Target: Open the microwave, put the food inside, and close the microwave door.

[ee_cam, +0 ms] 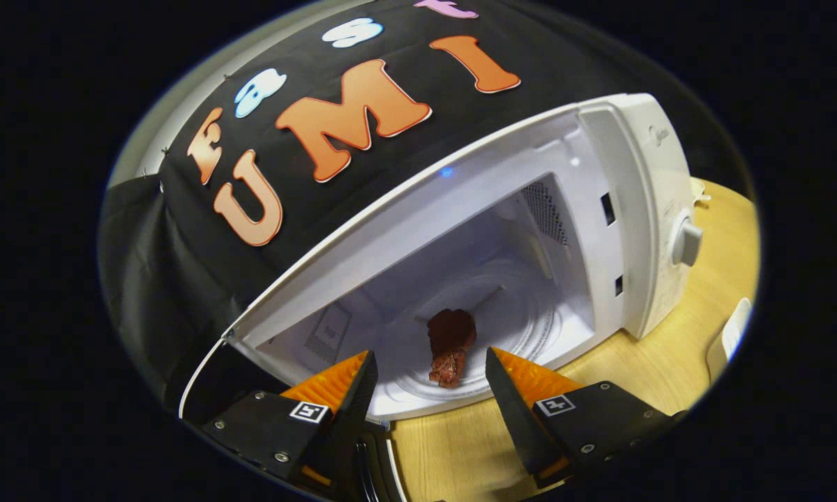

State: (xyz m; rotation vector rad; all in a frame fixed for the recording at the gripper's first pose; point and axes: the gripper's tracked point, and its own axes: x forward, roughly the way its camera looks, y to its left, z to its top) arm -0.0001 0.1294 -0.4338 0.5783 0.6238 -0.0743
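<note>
My claw (429, 362) is spread wide with nothing between its fingers, hovering just outside the microwave (530, 230), and the whole scene tilts because I'm holding it at a slant. The microwave's mouth gapes open right ahead of me, and there's the food (450, 345), a dark reddish-brown chunk, lying on the round turntable (523, 328) inside the microwave's cavity. It sits beyond my fingertips, lined up with the gap between them, clear of both fingers, neither one touching it. The lump rests on the near part of the turntable, close to the microwave's front sill, with the perforated vent panel (545, 209) on the microwave's inner side wall farther back. On the microwave's control panel, to the side of the cavity, a round knob (686, 242) sticks out, and two dark latch slots (608, 208) show on the microwave's front frame between cavity and panel. The microwave's door (202, 369) hangs open off the hinge side, only its thin edge visible beside my left-hand finger. The microwave stands on a pale wooden table (669, 362), and the table's surface runs out from under the microwave's sill to beneath my fingers
</note>
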